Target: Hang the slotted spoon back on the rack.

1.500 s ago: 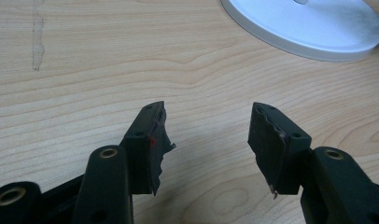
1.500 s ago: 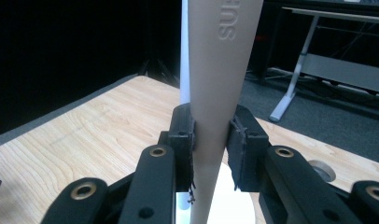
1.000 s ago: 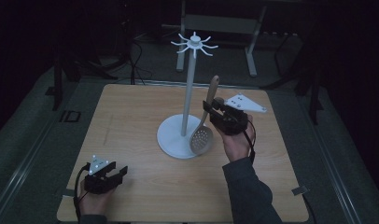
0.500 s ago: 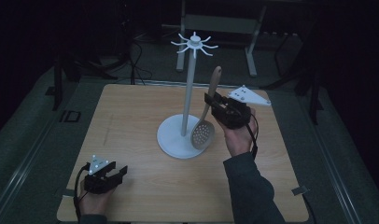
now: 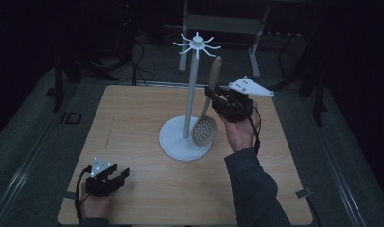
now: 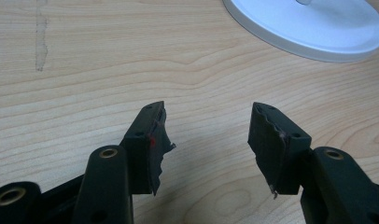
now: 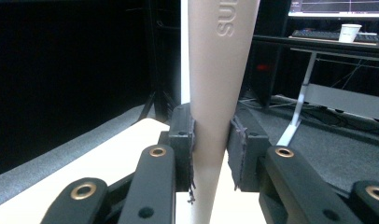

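Gripping the slotted spoon [image 5: 206, 118] mid-handle in the right gripper [image 5: 213, 97], bowl hanging beside the white rack [image 5: 192, 94]; handling as light, stiff, smooth, likely slippery; left gripper [image 6: 206, 135] resting wide, empty.

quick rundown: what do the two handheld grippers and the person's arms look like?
Both grippers are black, two-jawed, with brass-coloured pivot screws and frayed dark pads. The left gripper and the right gripper each carry a grey three-cornered plate with white dots, and a black cable trails from each. The right arm wears a dark grey sleeve.
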{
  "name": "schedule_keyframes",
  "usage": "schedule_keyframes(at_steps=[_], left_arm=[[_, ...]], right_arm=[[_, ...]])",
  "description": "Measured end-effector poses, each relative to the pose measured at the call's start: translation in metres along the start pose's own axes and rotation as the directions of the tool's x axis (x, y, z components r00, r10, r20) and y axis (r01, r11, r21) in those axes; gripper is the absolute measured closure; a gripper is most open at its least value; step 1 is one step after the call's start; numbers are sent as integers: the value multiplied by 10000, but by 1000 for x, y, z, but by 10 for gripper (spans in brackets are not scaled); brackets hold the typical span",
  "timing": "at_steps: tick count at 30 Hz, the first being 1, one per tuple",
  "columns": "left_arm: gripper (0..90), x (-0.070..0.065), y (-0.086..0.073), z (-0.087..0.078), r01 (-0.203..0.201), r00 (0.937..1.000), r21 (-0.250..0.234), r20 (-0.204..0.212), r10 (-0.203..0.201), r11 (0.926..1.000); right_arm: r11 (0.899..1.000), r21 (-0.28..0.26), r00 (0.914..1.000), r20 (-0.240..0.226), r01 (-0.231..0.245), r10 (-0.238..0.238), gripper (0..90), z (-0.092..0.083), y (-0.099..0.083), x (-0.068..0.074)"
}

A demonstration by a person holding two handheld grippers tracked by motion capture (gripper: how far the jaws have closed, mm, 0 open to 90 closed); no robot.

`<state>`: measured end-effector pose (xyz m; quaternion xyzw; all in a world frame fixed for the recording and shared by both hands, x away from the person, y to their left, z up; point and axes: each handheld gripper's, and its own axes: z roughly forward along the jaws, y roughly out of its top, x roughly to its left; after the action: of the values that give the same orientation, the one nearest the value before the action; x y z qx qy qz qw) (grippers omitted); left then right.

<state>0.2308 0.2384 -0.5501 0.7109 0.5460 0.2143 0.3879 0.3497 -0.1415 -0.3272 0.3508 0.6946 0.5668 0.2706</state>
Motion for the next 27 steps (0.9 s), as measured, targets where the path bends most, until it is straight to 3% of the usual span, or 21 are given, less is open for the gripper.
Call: schedule_keyframes(at_steps=[27], left_arm=[[466,0,0,0,-27,10000,36,31,27,10000]], right_arm=[[9985,547,9999,-157,-39,47,731,17,17,-2]])
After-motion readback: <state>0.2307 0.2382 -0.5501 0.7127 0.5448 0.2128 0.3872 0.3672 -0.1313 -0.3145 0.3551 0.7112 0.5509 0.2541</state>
